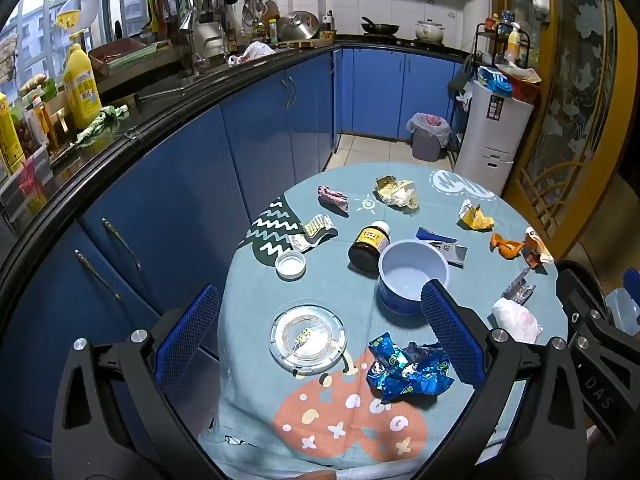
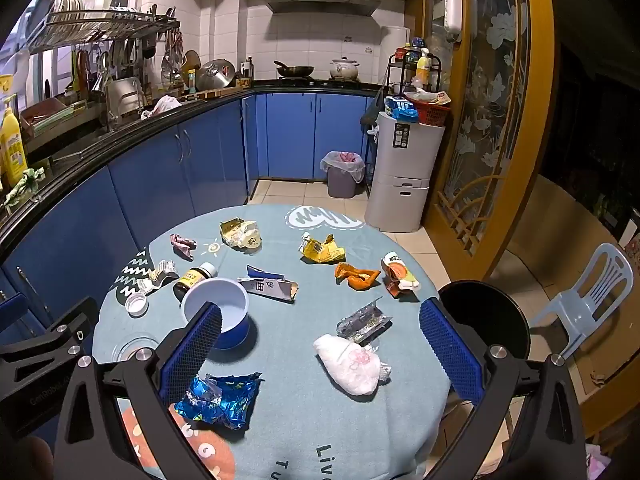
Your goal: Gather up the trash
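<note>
Looking along the left gripper (image 1: 320,336), both blue-padded fingers stand wide apart with nothing between them, angled down over a round table (image 1: 248,360) under a pale blue printed cloth. Litter is scattered all across it: a crumpled blue foil wrapper (image 1: 404,372) lies nearest, low and toward the right finger, with its long axis running roughly across the view. A clear glass ashtray (image 1: 307,338) sits just left of it, and a blue bowl (image 1: 412,276) stands beyond, its near rim partly hidden by the right finger. A dark bottle (image 1: 368,246) lies tipped behind the bowl, with a white cap (image 1: 291,265) apart to its left. From the right wrist view, the right gripper (image 2: 320,356) is likewise spread open and empty, hovering above the cloth. Between its fingers and a little ahead lies a white crumpled wad (image 2: 352,364), probably tissue or a soft bag, though the view does not settle which; a silvery blister pack (image 2: 362,322) touches its far edge. The foil wrapper lies by this gripper's left finger. By my reading the wad suits the right hand, being nearly centred between its fingers, while the foil wrapper falls to the left. A lined bin (image 2: 344,174) waits on the floor, well beyond the table.
</note>
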`<move>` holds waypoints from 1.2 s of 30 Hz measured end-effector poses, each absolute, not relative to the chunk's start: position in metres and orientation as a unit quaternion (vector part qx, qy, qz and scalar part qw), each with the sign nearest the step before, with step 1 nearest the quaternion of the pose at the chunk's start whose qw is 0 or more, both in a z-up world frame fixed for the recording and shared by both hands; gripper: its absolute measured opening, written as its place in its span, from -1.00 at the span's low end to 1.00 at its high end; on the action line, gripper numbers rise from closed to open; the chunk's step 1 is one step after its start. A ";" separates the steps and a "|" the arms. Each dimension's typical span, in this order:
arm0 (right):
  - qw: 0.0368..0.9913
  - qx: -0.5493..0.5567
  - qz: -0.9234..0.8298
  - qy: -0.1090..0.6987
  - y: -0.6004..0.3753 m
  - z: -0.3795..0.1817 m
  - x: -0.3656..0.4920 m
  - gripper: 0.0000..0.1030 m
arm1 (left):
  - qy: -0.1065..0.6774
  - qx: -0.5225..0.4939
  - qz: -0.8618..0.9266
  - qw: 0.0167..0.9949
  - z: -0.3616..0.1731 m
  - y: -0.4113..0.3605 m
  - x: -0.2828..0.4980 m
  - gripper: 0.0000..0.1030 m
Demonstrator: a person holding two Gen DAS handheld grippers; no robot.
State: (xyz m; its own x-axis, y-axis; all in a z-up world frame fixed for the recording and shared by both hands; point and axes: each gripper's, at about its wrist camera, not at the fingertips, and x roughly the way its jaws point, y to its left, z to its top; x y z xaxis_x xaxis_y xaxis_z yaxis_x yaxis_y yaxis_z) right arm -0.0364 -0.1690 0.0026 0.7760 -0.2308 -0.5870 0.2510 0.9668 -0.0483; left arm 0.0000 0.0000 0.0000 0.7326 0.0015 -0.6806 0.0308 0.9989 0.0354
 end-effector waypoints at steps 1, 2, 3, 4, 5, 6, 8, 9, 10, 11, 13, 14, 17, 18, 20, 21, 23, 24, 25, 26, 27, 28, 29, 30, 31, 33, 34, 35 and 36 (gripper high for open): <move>0.942 0.017 -0.127 0.310 -0.169 0.003 -0.036 0.88 | 0.366 0.022 -0.008 0.930 0.000 0.000 0.000 0.94; 0.942 0.017 -0.127 0.310 -0.169 0.002 -0.036 0.88 | 0.366 0.023 -0.008 0.930 0.000 0.000 0.000 0.94; 0.942 0.017 -0.127 0.309 -0.169 0.002 -0.036 0.88 | 0.366 0.023 -0.008 0.930 0.000 -0.001 0.000 0.94; 0.942 0.017 -0.128 0.309 -0.169 0.002 -0.036 0.88 | 0.366 0.023 -0.008 0.930 0.000 -0.001 0.000 0.94; 0.942 0.017 -0.128 0.310 -0.169 0.002 -0.036 0.88 | 0.366 0.023 -0.008 0.930 0.000 -0.001 0.000 0.94; 0.942 0.017 -0.128 0.310 -0.169 0.002 -0.036 0.88 | 0.365 0.023 -0.008 0.931 0.000 -0.001 -0.001 0.94; 0.942 0.017 -0.127 0.310 -0.169 0.002 -0.036 0.88 | 0.366 0.021 -0.008 0.930 0.000 0.000 0.000 0.94; 0.942 0.017 -0.127 0.310 -0.169 0.002 -0.036 0.88 | 0.367 0.021 -0.009 0.930 0.000 0.000 0.000 0.94; 0.942 0.018 -0.127 0.310 -0.169 0.002 -0.036 0.88 | 0.366 0.021 -0.009 0.930 0.000 0.000 0.000 0.94; 0.942 0.017 -0.127 0.310 -0.169 0.002 -0.036 0.88 | 0.366 0.021 -0.009 0.930 0.000 0.000 0.000 0.94; 0.942 0.017 -0.127 0.309 -0.169 0.002 -0.036 0.88 | 0.366 0.020 -0.009 0.930 -0.001 0.000 0.001 0.94; 0.942 0.017 -0.127 0.309 -0.169 0.002 -0.036 0.88 | 0.367 0.020 -0.009 0.930 -0.001 0.000 0.001 0.94; 0.942 0.018 -0.127 0.310 -0.170 0.003 -0.036 0.88 | 0.366 0.021 -0.009 0.930 0.000 0.000 0.000 0.94; 0.942 0.018 -0.127 0.310 -0.170 0.003 -0.036 0.88 | 0.366 0.021 -0.009 0.930 0.000 0.000 0.000 0.94; 0.942 0.018 -0.127 0.309 -0.169 0.003 -0.037 0.88 | 0.366 0.021 -0.008 0.930 0.000 0.000 0.000 0.94; 0.942 0.017 -0.127 0.310 -0.169 0.003 -0.036 0.88 | 0.367 0.021 -0.008 0.930 0.000 0.000 0.000 0.94; 0.942 0.018 -0.127 0.310 -0.170 0.003 -0.037 0.88 | 0.366 0.020 -0.009 0.930 0.000 0.000 0.000 0.94; 0.942 0.018 -0.127 0.310 -0.170 0.003 -0.037 0.88 | 0.366 0.020 -0.008 0.930 0.000 0.000 0.000 0.94; 0.942 0.018 -0.127 0.310 -0.170 0.003 -0.037 0.88 | 0.366 0.020 -0.008 0.930 0.000 0.000 0.000 0.94; 0.942 0.018 -0.127 0.309 -0.170 0.004 -0.037 0.88 | 0.365 0.020 -0.008 0.931 -0.001 -0.002 -0.001 0.94; 0.942 0.018 -0.127 0.309 -0.170 0.004 -0.037 0.88 | 0.365 0.020 -0.008 0.931 -0.003 -0.006 -0.003 0.94; 0.942 0.018 -0.127 0.309 -0.170 0.004 -0.037 0.88 | 0.365 0.020 -0.008 0.931 -0.002 -0.005 -0.002 0.94; 0.942 0.017 -0.127 0.309 -0.169 0.004 -0.037 0.88 | 0.365 0.020 -0.008 0.931 -0.002 -0.004 -0.002 0.94; 0.943 0.017 -0.127 0.308 -0.169 0.004 -0.037 0.88 | 0.365 0.019 -0.008 0.931 -0.002 -0.006 -0.003 0.94; 0.943 0.017 -0.127 0.308 -0.169 0.004 -0.037 0.88 | 0.366 0.020 -0.008 0.931 -0.002 -0.005 -0.002 0.94; 0.942 0.018 -0.127 0.310 -0.170 0.004 -0.037 0.88 | 0.366 0.019 -0.008 0.931 -0.002 -0.004 -0.002 0.94; 0.942 0.018 -0.127 0.310 -0.170 0.004 -0.038 0.88 | 0.365 0.019 -0.008 0.931 -0.002 -0.005 -0.003 0.94; 0.942 0.019 -0.127 0.309 -0.170 0.005 -0.038 0.88 | 0.366 0.019 -0.009 0.931 -0.002 -0.004 -0.002 0.94; 0.942 0.018 -0.127 0.309 -0.170 0.005 -0.038 0.88 | 0.366 0.019 -0.009 0.930 -0.002 -0.004 -0.002 0.94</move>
State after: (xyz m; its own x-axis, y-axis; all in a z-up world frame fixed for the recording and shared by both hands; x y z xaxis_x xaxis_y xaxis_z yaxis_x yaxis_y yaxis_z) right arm -0.0378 -0.1697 0.0048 0.7764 -0.2284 -0.5873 0.2512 0.9669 -0.0440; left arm -0.0022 -0.0042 -0.0016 0.7323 -0.0018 -0.6810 0.0299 0.9991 0.0295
